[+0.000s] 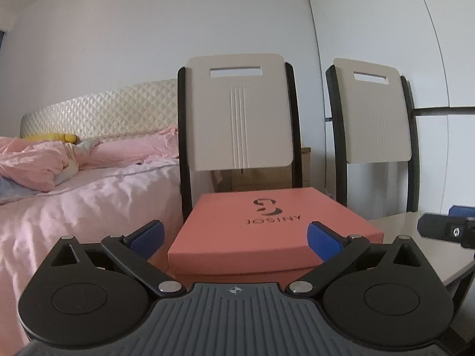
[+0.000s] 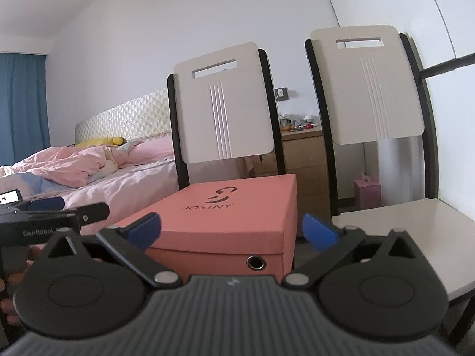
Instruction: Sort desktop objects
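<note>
The left tongs (image 1: 236, 237) stand wide open at the bottom of the left wrist view, their blue pads spread apart and holding nothing. Between and just beyond the pads, at lower centre of the frame, sits a salmon-pink shoebox (image 1: 267, 225) printed "JOSINY", its lid on, resting on the seat of a cream chair with black side rails (image 1: 239, 112). A second matching chair (image 1: 375, 112) stands at the right of the frame, its pale seat showing at lower right. A bed with pink bedding (image 1: 83, 184) fills the left side, with a quilted cream headboard (image 1: 101, 112) behind it.

In the right wrist view the right tongs (image 2: 233, 231) are likewise wide open and empty at the bottom of the frame. The shoebox lies just ahead of them at centre, one end facing the camera with a round metal-ringed hole (image 2: 256, 262). The left tongs appear at the left edge of this frame, level with the box. A wooden nightstand (image 2: 302, 160) with small clutter on top stands between the two chair backs, and a blue curtain (image 2: 22, 103) hangs at upper left.
</note>
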`<state>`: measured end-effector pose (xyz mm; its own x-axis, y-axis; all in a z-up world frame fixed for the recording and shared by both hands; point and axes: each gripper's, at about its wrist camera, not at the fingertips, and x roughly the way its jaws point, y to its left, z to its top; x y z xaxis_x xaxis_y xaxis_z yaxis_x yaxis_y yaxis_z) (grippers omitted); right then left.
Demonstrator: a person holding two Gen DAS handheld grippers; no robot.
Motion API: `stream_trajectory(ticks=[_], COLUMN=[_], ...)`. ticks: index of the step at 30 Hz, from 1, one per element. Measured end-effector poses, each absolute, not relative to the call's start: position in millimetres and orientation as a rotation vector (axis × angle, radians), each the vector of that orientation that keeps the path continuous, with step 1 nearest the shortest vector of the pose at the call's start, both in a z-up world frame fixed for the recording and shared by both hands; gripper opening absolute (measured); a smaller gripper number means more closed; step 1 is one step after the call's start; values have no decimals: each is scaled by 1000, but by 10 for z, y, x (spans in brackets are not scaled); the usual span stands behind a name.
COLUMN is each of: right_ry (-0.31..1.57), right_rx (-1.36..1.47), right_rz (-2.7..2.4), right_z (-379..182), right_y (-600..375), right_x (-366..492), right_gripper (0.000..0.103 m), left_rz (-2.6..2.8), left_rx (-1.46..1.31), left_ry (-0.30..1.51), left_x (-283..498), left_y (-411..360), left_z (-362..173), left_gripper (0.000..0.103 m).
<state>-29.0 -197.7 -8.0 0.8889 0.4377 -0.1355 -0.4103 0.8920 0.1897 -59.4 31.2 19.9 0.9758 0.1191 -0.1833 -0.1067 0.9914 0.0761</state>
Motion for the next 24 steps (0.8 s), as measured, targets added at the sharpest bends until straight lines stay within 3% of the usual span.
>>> stream_trajectory(ticks=[24], right_ry=[168], right_rx=[102], right_rz=[385], right_z=[-223], right_y=[-1716], right_x=[-111], right_gripper=[103], left_rz=[174], left_rx=[29], left_ry=[184], left_x=[-476], left_y=[612], left_z=[-15], left_gripper=[103])
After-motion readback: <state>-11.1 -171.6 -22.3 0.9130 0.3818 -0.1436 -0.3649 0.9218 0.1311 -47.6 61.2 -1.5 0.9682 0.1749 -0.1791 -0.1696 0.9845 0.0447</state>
